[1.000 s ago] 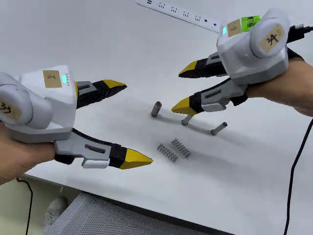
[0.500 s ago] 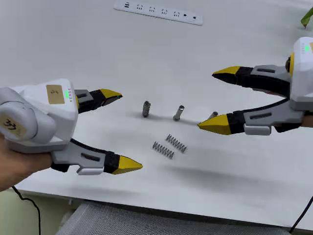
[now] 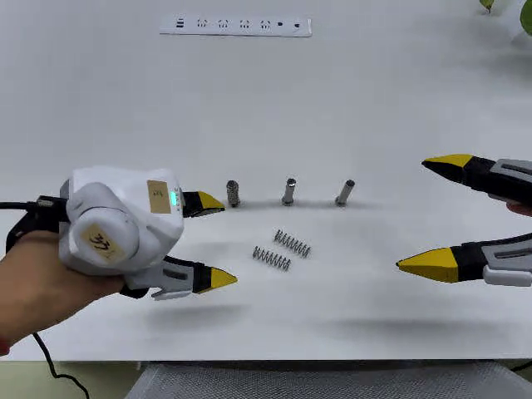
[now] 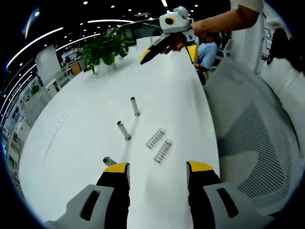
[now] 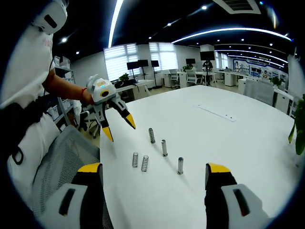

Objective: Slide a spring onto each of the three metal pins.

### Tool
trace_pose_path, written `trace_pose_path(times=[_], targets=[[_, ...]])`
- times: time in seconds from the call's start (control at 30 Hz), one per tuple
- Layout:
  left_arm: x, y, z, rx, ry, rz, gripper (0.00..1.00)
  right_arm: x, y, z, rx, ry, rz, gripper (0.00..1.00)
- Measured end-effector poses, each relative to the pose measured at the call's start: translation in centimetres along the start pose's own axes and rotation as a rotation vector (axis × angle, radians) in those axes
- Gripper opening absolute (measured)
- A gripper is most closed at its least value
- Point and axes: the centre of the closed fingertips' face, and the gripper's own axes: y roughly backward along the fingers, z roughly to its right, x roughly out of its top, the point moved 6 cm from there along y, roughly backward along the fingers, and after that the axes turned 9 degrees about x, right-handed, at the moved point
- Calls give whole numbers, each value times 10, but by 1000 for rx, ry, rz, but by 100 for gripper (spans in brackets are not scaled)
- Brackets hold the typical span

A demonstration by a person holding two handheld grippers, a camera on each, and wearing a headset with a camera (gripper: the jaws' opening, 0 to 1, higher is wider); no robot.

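**Both pairs of jaws spread, nothing held**

In the head view the left gripper (image 3: 228,241) sits at the lower left of the frame, jaws spread and empty; the right gripper (image 3: 412,214) comes in from the right edge, jaws wide apart and likewise empty; neither touches any part. Between them, just below the frame's centre, two loose springs lie side by side on the white table (image 3: 374,100); the nearer spring (image 3: 272,258) and the farther spring (image 3: 292,243) are close together, well apart from the right gripper and nearer the left one. Beyond them three pins stand in a row across the middle; the left pin (image 3: 233,194) wears a spring and stands just beside the left gripper's upper jaw tip; the middle pin (image 3: 288,191) and the right pin (image 3: 345,193) are bare. At the top of the frame lies a power strip (image 3: 235,25).
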Motion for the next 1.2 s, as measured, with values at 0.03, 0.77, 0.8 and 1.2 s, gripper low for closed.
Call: trace_pose_path(times=[0.03, 0.77, 0.8, 1.2], targets=[[1, -4, 0, 0, -13, -13, 47, -3, 2, 0, 1, 1, 0, 91], [-16, -68, 16, -124, -216, -221, 22, -33, 24, 6, -46, 18, 15, 92], [-16, -68, 16, -126, -218, -227, 21, -33, 25, 6, -45, 19, 14, 92], [-16, -71, 19, -127, -205, -231, 12, -39, 23, 5, -38, 17, -4, 90]])
